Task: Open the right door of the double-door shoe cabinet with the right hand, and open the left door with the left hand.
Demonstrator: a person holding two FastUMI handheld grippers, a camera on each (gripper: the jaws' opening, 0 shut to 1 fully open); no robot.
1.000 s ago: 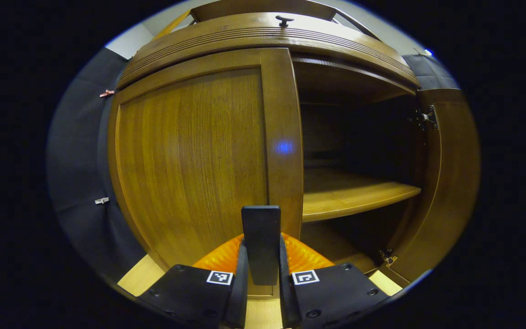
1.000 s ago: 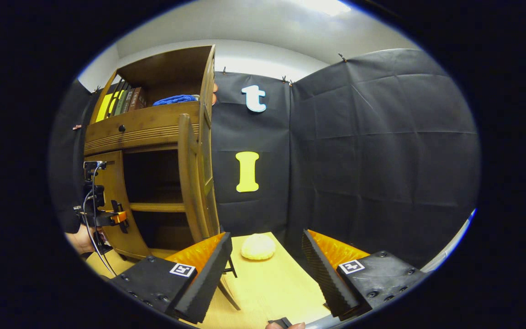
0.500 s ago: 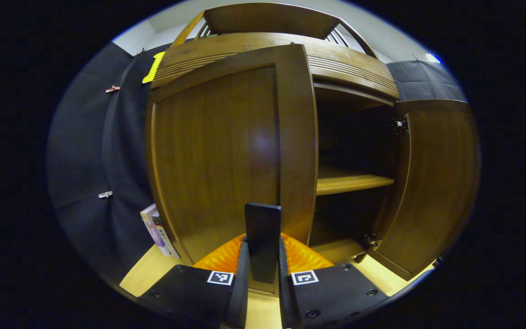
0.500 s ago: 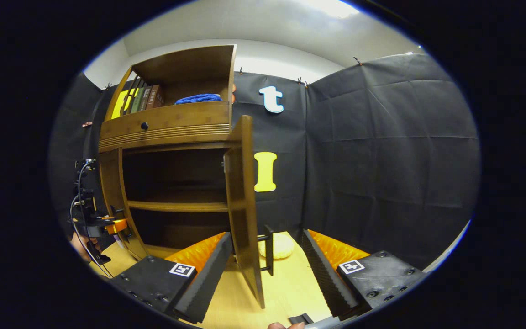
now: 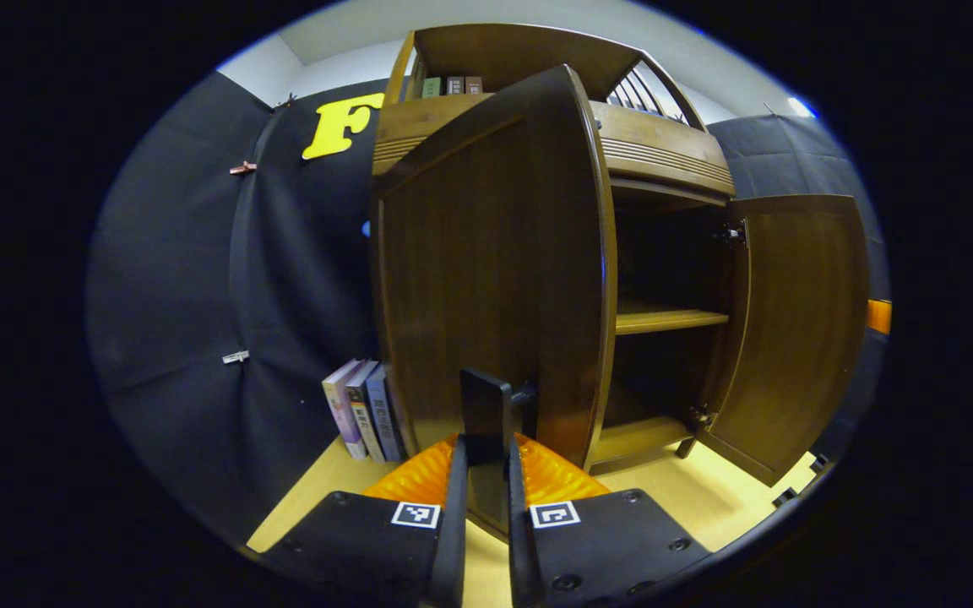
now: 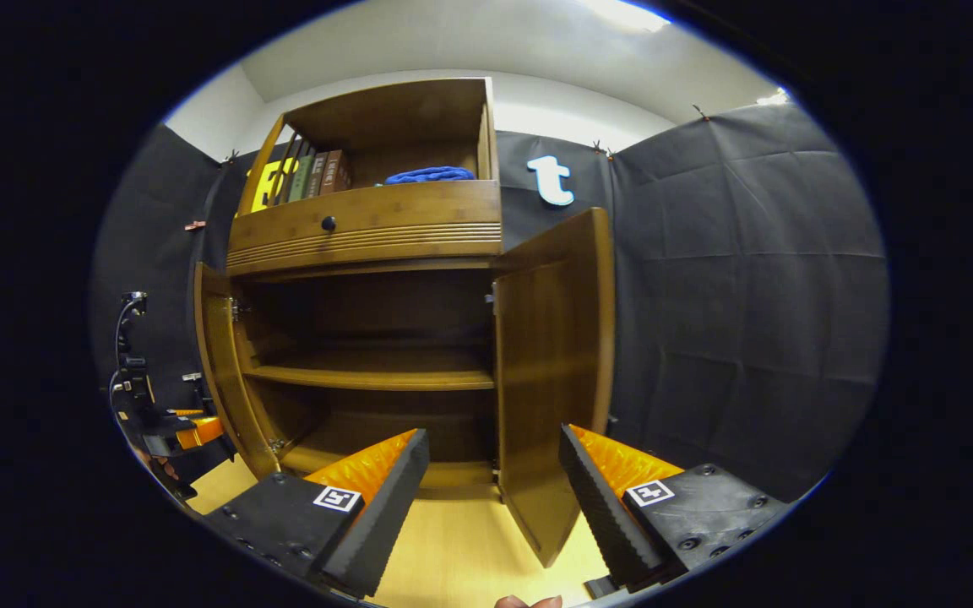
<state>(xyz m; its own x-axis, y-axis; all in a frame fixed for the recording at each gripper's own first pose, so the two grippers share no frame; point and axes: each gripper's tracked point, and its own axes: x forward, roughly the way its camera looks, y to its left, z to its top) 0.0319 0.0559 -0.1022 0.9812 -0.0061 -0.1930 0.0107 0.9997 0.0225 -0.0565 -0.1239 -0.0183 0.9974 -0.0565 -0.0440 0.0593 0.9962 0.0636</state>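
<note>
Change: the left door (image 5: 486,262) has swung well out from the shoe cabinet (image 6: 368,228) since a second ago, when it lay flush against the front; in the left gripper view books (image 5: 360,405) standing beside the cabinet have come into sight behind it.
Right door: the right door (image 6: 554,371) stands wide open, turned further out than a second ago, its inner face toward the right gripper view.
Left claw: the left claw (image 5: 483,473) is pressed together on the dark bar handle (image 5: 486,414) at the left door's free edge.
Right claw: the right claw (image 6: 493,485) is spread wide, holding nothing, drawn back from the right door.
Meaning: both doors look open, so the task seems nearly finished; only letting go of the handle appears to remain.
Materials: brown varnished wood with visible grain, framed flat panels, a ribbed moulding under the drawer, a small round dark knob (image 6: 328,223).
Inside: one plain wooden shelf (image 6: 368,376) in a dark interior.
Bench: pale smooth bench (image 6: 453,557) beneath the cabinet.
</note>
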